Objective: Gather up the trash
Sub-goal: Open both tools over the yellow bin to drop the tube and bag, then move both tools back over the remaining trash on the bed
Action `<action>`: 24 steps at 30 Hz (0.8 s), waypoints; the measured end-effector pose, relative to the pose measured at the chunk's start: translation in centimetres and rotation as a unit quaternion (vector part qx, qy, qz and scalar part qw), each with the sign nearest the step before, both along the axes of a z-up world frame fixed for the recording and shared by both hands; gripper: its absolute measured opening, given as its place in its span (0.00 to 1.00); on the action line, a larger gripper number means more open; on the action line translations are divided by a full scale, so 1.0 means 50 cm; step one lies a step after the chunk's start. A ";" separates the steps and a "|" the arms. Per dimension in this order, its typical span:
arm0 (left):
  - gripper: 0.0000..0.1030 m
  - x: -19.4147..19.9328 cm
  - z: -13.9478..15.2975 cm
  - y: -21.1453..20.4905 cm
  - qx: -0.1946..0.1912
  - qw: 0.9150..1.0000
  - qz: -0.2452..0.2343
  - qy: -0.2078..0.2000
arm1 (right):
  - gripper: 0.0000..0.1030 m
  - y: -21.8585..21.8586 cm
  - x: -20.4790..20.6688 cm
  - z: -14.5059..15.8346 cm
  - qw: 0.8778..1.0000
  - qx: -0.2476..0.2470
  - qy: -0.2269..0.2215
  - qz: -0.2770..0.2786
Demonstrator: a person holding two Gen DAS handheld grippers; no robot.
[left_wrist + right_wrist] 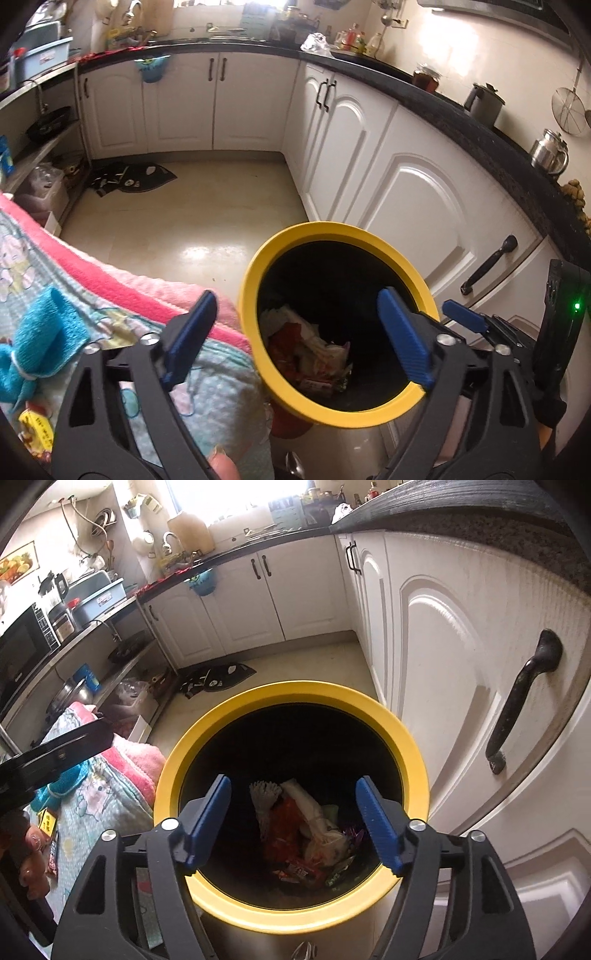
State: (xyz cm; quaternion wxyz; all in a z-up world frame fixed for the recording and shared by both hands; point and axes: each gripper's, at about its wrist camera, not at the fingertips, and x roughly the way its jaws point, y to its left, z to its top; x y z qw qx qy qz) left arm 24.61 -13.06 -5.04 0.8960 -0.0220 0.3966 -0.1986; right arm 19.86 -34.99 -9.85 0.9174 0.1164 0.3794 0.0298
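A yellow-rimmed bin [291, 797] stands on the kitchen floor [184, 221], just beside a white cabinet door [461, 686] with a black handle [517, 709]. Inside, at the bottom, lies a heap of trash [314, 834]: crumpled red, white and green wrappers.

The right gripper [295, 823] hangs above the bin's mouth, tilted down into it, its blue pads [376, 823] spread apart with nothing between them. The left gripper [295, 336] hovers over the bin's left rim, jaws spread wide and empty; one blue pad [192, 332] sits over a patterned cloth [110, 295] with a pink edge, the other over the dark opening. In the left wrist view, the tip of the right gripper shows at the far right.

On the cloth, left of the bin, lie a blue towel [40, 339] and a small yellow packet [35, 428]. A fingertip [221, 465] shows at the bottom edge of the left view.

Beyond, a dark mat [218, 675] lies on the floor before more white cabinets under a black counter [461, 122].
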 end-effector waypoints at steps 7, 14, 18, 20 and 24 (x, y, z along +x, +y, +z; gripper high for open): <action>0.90 -0.024 0.021 0.041 -0.002 1.000 0.025 -0.014 | 0.75 0.008 -0.006 0.019 1.000 -0.003 -0.013 -0.007; 0.90 -0.057 0.051 0.101 -0.010 0.998 0.054 -0.034 | 0.77 0.030 -0.020 0.052 0.999 -0.004 -0.035 0.002; 0.90 -0.076 0.071 0.139 -0.017 0.996 0.075 -0.045 | 0.78 0.049 -0.033 0.078 0.999 -0.003 -0.052 0.012; 0.90 -0.087 0.080 0.159 -0.021 0.995 0.084 -0.050 | 0.78 0.058 -0.038 0.091 0.998 -0.005 -0.059 0.018; 0.90 -0.107 0.096 0.190 -0.028 0.993 0.099 -0.061 | 0.79 0.078 -0.051 0.118 0.997 -0.008 -0.076 0.031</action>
